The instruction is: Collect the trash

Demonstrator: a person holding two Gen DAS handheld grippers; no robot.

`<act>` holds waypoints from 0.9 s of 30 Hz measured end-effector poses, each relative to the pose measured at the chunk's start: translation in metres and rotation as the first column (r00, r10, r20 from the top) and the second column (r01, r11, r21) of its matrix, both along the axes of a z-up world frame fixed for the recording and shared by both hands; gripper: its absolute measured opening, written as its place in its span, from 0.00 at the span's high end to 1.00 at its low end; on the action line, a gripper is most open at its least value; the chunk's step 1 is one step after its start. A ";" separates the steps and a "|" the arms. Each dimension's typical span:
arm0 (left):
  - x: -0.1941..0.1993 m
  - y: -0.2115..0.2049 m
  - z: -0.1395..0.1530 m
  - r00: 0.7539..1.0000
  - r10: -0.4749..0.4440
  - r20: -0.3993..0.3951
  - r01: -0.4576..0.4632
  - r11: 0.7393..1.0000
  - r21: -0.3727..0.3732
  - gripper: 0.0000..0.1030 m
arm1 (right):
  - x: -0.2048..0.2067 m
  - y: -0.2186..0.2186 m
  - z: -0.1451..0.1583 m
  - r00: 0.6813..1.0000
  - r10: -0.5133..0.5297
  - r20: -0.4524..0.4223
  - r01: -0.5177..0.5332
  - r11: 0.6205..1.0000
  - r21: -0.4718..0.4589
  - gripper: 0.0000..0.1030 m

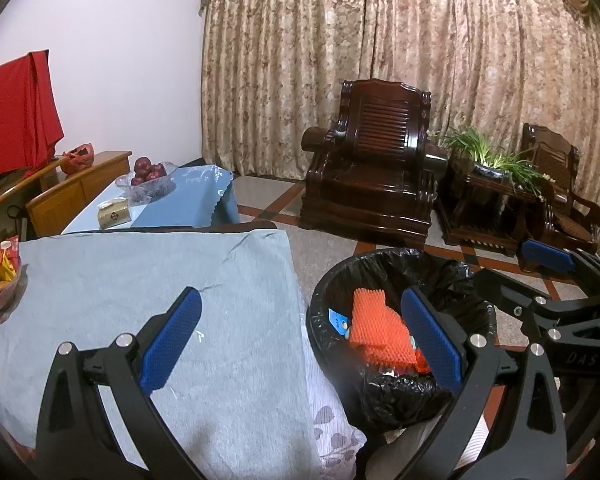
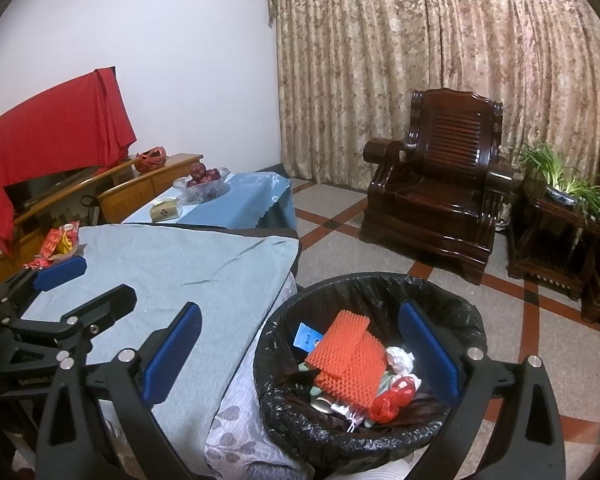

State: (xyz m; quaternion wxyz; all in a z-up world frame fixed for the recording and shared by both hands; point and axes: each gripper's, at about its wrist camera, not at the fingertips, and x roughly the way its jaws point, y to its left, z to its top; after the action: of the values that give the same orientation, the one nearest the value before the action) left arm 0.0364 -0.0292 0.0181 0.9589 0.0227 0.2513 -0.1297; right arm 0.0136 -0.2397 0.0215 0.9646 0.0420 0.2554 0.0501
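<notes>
My left gripper (image 1: pixel 300 344) stands spread and empty over the near right edge of the grey-covered tabletop (image 1: pixel 160 280); my right gripper (image 2: pixel 300 354) is likewise spread and empty, above the bin (image 2: pixel 472 320) just beside that edge. Trash already lies in the bin: an orange foam net (image 2: pixel 348 364), long axis running from the rim's far left toward its near right, with a blue wrapper (image 2: pixel 306 338) and crumpled paper (image 2: pixel 400 358). I judge collection largely done. Next move: check the snack dish (image 2: pixel 58 246) at the far left corner for leftovers.
</notes>
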 end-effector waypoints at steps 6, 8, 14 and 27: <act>0.000 0.002 -0.004 1.000 0.004 -0.010 -0.004 1.000 0.000 0.06 | 0.003 0.000 -0.003 1.000 0.005 -0.010 -0.005 1.000 -0.002 0.06; 0.002 0.003 -0.004 1.000 0.006 -0.012 -0.006 1.000 -0.002 0.06 | 0.004 0.000 -0.003 1.000 0.005 -0.013 -0.005 1.000 -0.003 0.06; 0.006 0.007 -0.002 1.000 0.014 -0.024 -0.014 1.000 -0.005 0.06 | 0.006 0.001 -0.004 1.000 0.006 -0.014 -0.006 1.000 -0.003 0.06; 0.026 0.027 -0.002 0.997 0.062 -0.050 -0.062 0.998 -0.003 0.06 | 0.029 0.021 -0.010 0.998 0.040 -0.038 -0.040 0.999 -0.012 0.06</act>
State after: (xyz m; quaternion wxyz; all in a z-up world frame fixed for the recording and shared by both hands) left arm 0.0626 -0.0022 0.0158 0.9559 0.0094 0.2754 -0.1011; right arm 0.0429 -0.2191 0.0115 0.9587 0.0316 0.2748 0.0669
